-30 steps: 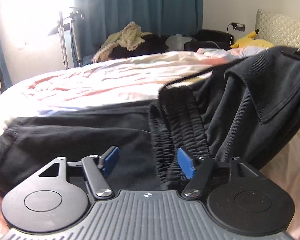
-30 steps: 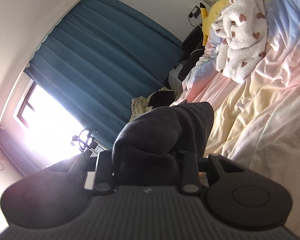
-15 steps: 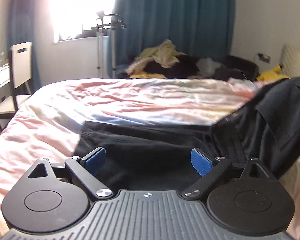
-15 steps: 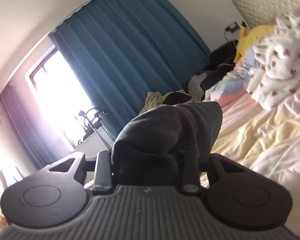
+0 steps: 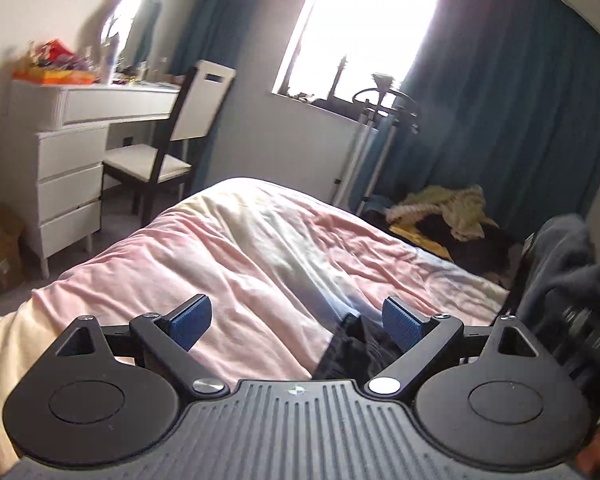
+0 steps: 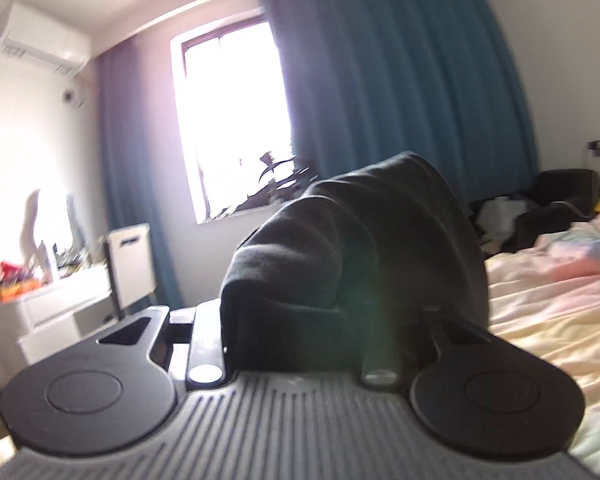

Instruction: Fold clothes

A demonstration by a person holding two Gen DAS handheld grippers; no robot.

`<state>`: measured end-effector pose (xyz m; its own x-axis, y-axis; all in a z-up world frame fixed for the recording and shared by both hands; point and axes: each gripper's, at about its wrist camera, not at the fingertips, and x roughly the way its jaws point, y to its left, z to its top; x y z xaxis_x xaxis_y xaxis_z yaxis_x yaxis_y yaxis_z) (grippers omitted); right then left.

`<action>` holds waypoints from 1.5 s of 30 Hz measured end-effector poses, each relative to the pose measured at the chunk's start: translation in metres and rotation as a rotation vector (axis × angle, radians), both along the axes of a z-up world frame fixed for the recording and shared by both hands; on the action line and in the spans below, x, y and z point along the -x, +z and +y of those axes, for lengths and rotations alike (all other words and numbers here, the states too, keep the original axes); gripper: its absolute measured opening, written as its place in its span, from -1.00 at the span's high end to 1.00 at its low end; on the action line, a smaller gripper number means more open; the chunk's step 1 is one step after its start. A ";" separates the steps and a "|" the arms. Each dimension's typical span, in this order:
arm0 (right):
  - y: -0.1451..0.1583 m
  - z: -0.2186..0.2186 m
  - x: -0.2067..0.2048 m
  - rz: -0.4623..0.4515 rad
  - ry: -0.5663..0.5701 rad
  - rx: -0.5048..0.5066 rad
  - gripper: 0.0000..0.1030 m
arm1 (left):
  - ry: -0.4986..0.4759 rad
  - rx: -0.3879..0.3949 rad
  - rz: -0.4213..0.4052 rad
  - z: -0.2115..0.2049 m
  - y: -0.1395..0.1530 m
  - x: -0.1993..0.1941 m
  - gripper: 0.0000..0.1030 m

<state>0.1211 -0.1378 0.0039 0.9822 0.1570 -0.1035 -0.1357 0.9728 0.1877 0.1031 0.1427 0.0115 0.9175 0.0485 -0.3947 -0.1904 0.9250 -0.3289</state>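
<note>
In the left wrist view my left gripper (image 5: 296, 320) is open above the pink bedspread (image 5: 220, 264), its blue pads wide apart with nothing between them. A corner of the black garment (image 5: 352, 348) lies on the bed just below the right pad. At the right edge of that view the right gripper (image 5: 556, 280) carries a bunch of dark cloth. In the right wrist view my right gripper (image 6: 296, 312) is shut on a thick bunch of the black garment (image 6: 360, 248), which bulges up over the fingers and hides their tips.
A white dresser (image 5: 60, 148) with clutter on top and a white chair (image 5: 172, 136) stand left of the bed. A clothes stand (image 5: 376, 132) and blue curtains (image 5: 500, 112) are by the window. A pile of clothes (image 5: 448, 216) lies beyond the bed.
My left gripper let go of the black garment, opened wide and swung left toward the dresser side. The right gripper rolled upright and swept left, still holding the bunched black cloth.
</note>
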 end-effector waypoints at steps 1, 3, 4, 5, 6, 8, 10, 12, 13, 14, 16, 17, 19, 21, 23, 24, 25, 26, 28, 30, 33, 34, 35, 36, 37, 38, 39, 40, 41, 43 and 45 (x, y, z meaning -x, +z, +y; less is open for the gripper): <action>-0.011 0.022 -0.009 0.022 0.039 0.028 0.31 | 0.033 0.034 -0.006 0.012 -0.001 -0.001 -0.82; -0.032 0.065 -0.028 0.065 0.117 0.084 0.31 | 0.068 0.083 0.008 0.030 -0.008 -0.006 -0.82; -0.047 0.084 -0.037 0.103 0.161 0.117 0.31 | 0.083 0.096 0.031 0.037 -0.013 -0.011 -0.82; -0.063 0.103 -0.046 0.144 0.206 0.151 0.31 | 0.100 0.104 0.064 0.042 -0.017 -0.015 -0.82; -0.082 0.123 -0.052 0.187 0.244 0.206 0.31 | 0.114 0.115 0.083 0.047 -0.021 -0.018 -0.82; -0.109 0.147 -0.056 0.219 0.282 0.292 0.25 | 0.136 0.149 0.101 0.055 -0.025 -0.021 -0.82; -0.108 0.149 -0.055 0.198 0.308 0.279 0.04 | 0.132 0.195 0.077 0.059 -0.026 -0.018 -0.82; -0.101 0.146 -0.052 0.179 0.347 0.262 -0.41 | 0.116 0.217 0.050 0.057 -0.024 -0.016 -0.82; -0.096 0.144 -0.049 0.175 0.375 0.258 -0.56 | 0.103 0.219 0.039 0.056 -0.023 -0.016 -0.82; -0.090 0.141 -0.046 0.171 0.403 0.253 -0.72 | 0.087 0.221 0.030 0.054 -0.021 -0.015 -0.82; -0.079 0.138 -0.038 0.170 0.461 0.270 -0.73 | 0.055 0.231 0.014 0.051 -0.019 -0.013 -0.82; -0.075 0.136 -0.030 0.173 0.486 0.293 -0.73 | 0.040 0.237 0.009 0.049 -0.018 -0.012 -0.82; -0.066 0.120 -0.010 0.176 0.529 0.305 -0.73 | 0.010 0.250 -0.002 0.045 -0.016 -0.011 -0.82; -0.055 0.100 0.010 0.174 0.540 0.334 -0.73 | -0.071 0.288 0.003 0.040 -0.017 -0.014 -0.81; -0.045 0.079 0.028 0.179 0.531 0.377 -0.72 | -0.174 0.316 0.038 0.027 -0.018 -0.020 -0.79; -0.041 0.067 0.037 0.186 0.512 0.396 -0.72 | -0.222 0.320 0.056 0.019 -0.019 -0.021 -0.77; -0.039 0.055 0.044 0.203 0.499 0.409 -0.72 | -0.257 0.319 0.057 0.010 -0.018 -0.020 -0.70; -0.037 0.043 0.050 0.220 0.487 0.419 -0.70 | -0.292 0.318 0.059 0.001 -0.018 -0.018 -0.67; -0.036 0.021 0.062 0.242 0.448 0.450 -0.70 | -0.362 0.316 0.062 -0.016 -0.016 -0.015 -0.57; -0.039 0.005 0.069 0.230 0.389 0.461 -0.69 | -0.431 0.313 0.065 -0.034 -0.015 -0.012 -0.38; -0.049 -0.014 0.071 0.213 0.317 0.404 -0.68 | -0.483 0.290 0.125 -0.054 -0.029 -0.017 0.25; -0.052 -0.016 0.069 0.207 0.310 0.390 -0.62 | -0.482 0.277 0.155 -0.060 -0.035 -0.021 0.41; -0.055 -0.015 0.067 0.195 0.314 0.387 -0.55 | -0.446 0.278 0.186 -0.062 -0.044 -0.025 0.58; -0.058 -0.013 0.065 0.185 0.320 0.390 -0.53 | -0.410 0.279 0.217 -0.064 -0.053 -0.029 0.64; -0.061 -0.010 0.062 0.181 0.333 0.398 -0.52 | -0.371 0.281 0.248 -0.065 -0.063 -0.033 0.83; -0.064 -0.004 0.057 0.173 0.354 0.409 -0.48 | -0.273 0.317 0.265 -0.059 -0.073 -0.034 0.98; -0.067 0.000 0.056 0.153 0.379 0.421 -0.45 | -0.188 0.374 0.277 -0.051 -0.083 -0.034 0.99; -0.069 0.003 0.055 0.132 0.405 0.434 -0.45 | -0.117 0.452 0.278 -0.040 -0.093 -0.033 0.99; -0.073 0.007 0.054 0.117 0.414 0.461 -0.44 | -0.081 0.519 0.263 -0.033 -0.100 -0.032 0.99; -0.080 0.013 0.051 0.102 0.419 0.505 -0.35 | -0.039 0.576 0.253 -0.026 -0.108 -0.034 0.99; -0.086 0.014 0.047 0.105 0.415 0.528 -0.27 | -0.039 0.517 0.243 -0.033 -0.105 -0.034 0.99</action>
